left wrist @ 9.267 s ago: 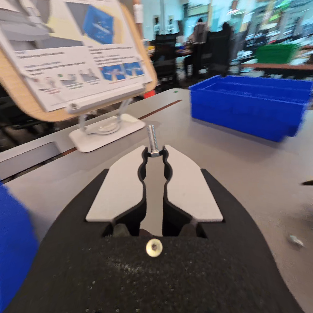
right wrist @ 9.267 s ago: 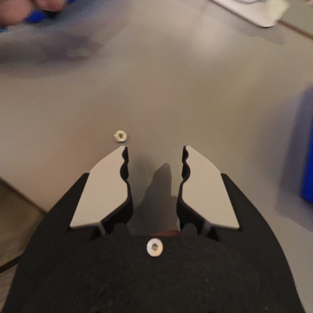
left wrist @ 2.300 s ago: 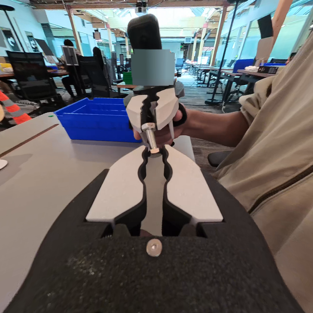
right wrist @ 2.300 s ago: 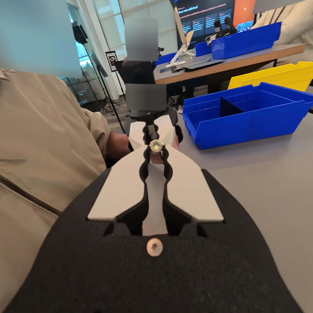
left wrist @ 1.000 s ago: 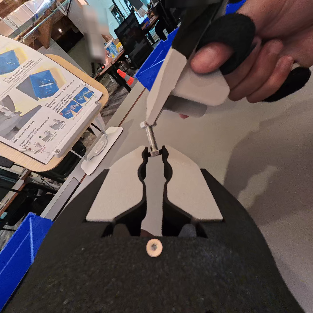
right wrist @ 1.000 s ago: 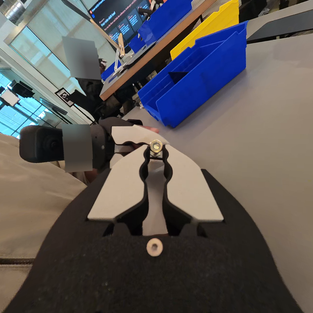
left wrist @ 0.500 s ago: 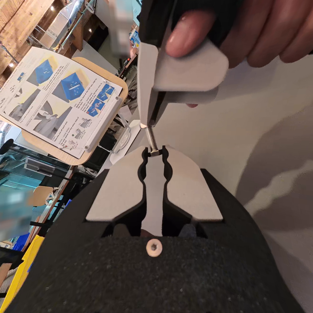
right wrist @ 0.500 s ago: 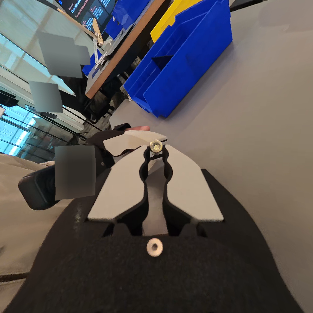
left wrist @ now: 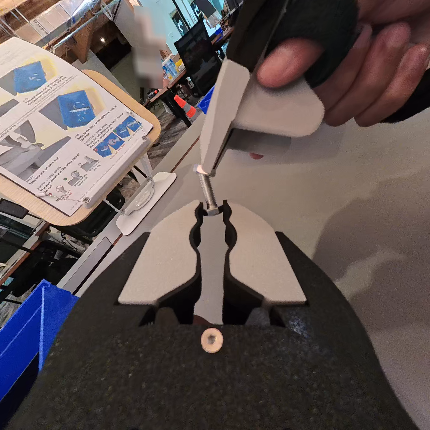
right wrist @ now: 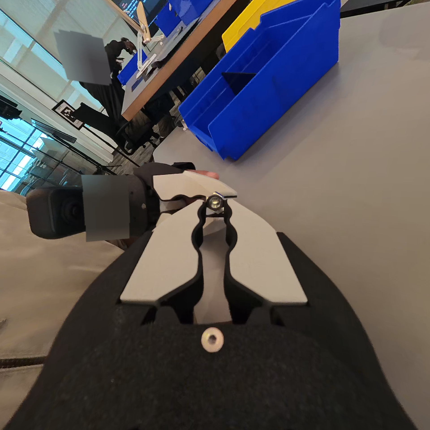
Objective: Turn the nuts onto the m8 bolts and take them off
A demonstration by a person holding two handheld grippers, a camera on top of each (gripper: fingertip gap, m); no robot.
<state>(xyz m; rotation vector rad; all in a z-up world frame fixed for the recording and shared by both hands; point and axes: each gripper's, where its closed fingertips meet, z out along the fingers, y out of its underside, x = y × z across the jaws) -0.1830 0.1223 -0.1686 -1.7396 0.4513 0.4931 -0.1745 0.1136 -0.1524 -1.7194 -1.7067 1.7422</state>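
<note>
The left gripper [left wrist: 211, 207] was closed on the hex head of the bolt [left wrist: 207, 190], whose threaded shank pointed away from it. The right gripper [right wrist: 215, 206] was pinched shut on the nut [right wrist: 215, 203], which sat on the bolt's far tip — both held above the grey table [right wrist: 349, 186]. A blue bin [right wrist: 267, 93] stood well apart by the table edge, leaving bare surface between; an instruction board [left wrist: 69, 130] stood near the other edge.
</note>
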